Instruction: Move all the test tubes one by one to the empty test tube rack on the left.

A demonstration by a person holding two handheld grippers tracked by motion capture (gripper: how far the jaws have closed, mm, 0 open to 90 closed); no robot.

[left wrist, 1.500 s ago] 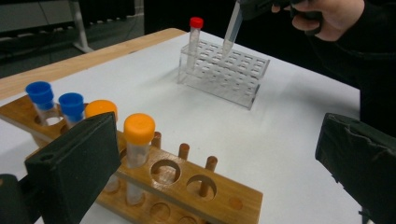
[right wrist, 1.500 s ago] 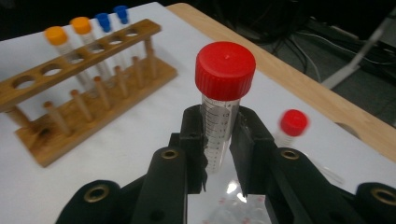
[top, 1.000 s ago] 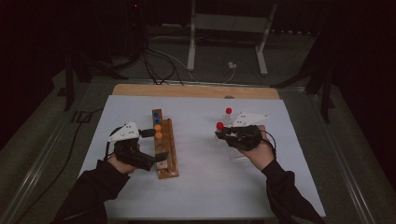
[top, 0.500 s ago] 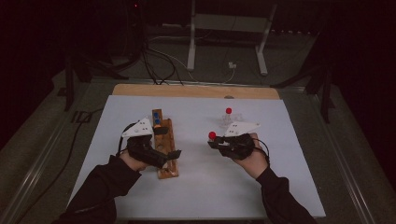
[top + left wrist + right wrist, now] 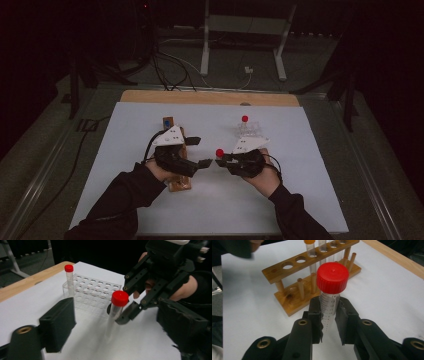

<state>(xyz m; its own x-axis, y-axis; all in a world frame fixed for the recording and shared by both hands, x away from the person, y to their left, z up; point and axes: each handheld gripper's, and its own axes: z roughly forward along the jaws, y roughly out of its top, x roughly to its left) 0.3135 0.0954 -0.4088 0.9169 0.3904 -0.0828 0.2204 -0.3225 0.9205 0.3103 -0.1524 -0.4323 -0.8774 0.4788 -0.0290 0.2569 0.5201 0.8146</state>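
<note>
A lab bench setting is showing here: a clear plastic tube rack [image 5: 93, 291] and a brown wooden test-tube rack [image 5: 312, 277] are standing on a white-covered counter [image 5: 125, 130], with red-capped graduated tubes [image 5: 331, 293] and black cables [image 5: 165, 65] trailing across the dark floor behind.

The right hand-held gripper [image 5: 329, 315] is clamping its two black jaws on a clear tube [image 5: 328, 312] with a red cap [image 5: 332, 277], holding it upright so that the cap is standing well above the jaw tips and the printed scale is showing between them. Behind the tube, a wooden rack [image 5: 294, 290] is sitting on the white table [image 5: 387, 297], its near holes lying empty while an orange-capped tube [image 5: 310, 250] is standing in a hole farther back, with other clear tubes beside it. A strip of bare wood is running along the table's upper-right edge.
</note>
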